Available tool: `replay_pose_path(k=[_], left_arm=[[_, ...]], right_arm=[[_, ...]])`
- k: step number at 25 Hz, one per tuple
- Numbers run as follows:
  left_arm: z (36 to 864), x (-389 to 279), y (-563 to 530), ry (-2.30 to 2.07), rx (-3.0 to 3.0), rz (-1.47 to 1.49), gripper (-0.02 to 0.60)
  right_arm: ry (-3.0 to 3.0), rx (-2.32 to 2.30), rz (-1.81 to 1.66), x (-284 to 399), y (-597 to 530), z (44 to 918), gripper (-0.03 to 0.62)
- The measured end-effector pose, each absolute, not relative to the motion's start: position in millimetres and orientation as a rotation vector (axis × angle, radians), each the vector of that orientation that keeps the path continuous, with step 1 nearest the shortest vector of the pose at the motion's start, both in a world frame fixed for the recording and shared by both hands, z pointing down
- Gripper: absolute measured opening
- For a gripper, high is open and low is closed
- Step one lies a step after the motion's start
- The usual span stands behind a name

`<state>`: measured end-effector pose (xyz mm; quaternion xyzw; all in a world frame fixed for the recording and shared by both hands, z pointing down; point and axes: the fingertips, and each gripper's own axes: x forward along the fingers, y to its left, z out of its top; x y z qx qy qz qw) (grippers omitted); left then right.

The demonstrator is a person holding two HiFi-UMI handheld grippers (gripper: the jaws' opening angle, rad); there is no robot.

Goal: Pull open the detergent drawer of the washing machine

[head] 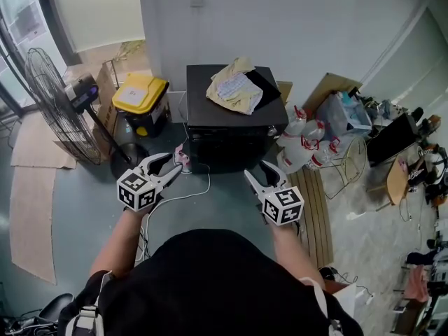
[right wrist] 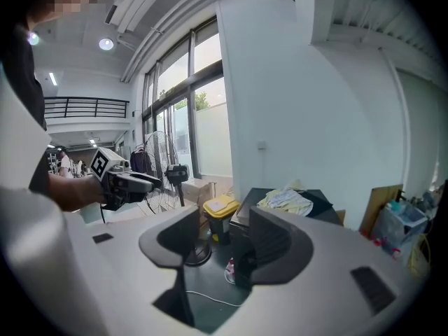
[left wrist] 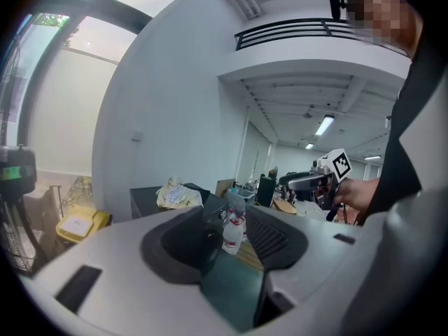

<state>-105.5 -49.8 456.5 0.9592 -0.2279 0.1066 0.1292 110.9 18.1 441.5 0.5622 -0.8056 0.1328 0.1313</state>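
Nearest, the left claw (head: 171,165) and the right claw (head: 260,173) hover side by side above the smooth grey-green floor (head: 224,205). Both are released, jaws spread wide with nothing between them. A thin white cable (head: 199,187) curls across the floor under them. Just ahead stands the washing machine (head: 234,128), a boxy black cabinet set against the white wall. Its front is seen too steeply to pick out the detergent drawer. A crumpled yellow cloth (head: 234,86) lies on its flat top. To its left sit a yellow-lidded bin (head: 142,100) and a round wire-caged fan (head: 59,107). To its right cluster clear plastic bottles (head: 304,145) with red caps beside a slatted wooden pallet (head: 316,212).
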Motion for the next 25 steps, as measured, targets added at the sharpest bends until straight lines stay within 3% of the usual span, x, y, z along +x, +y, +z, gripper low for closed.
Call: replay_pose_path(k=[25], left_arm=[[470,-147,-105,-0.615,2.782,0.304,0.187]], right_arm=[[-2.302,1.637,0.421,62,-35,458,0.227]])
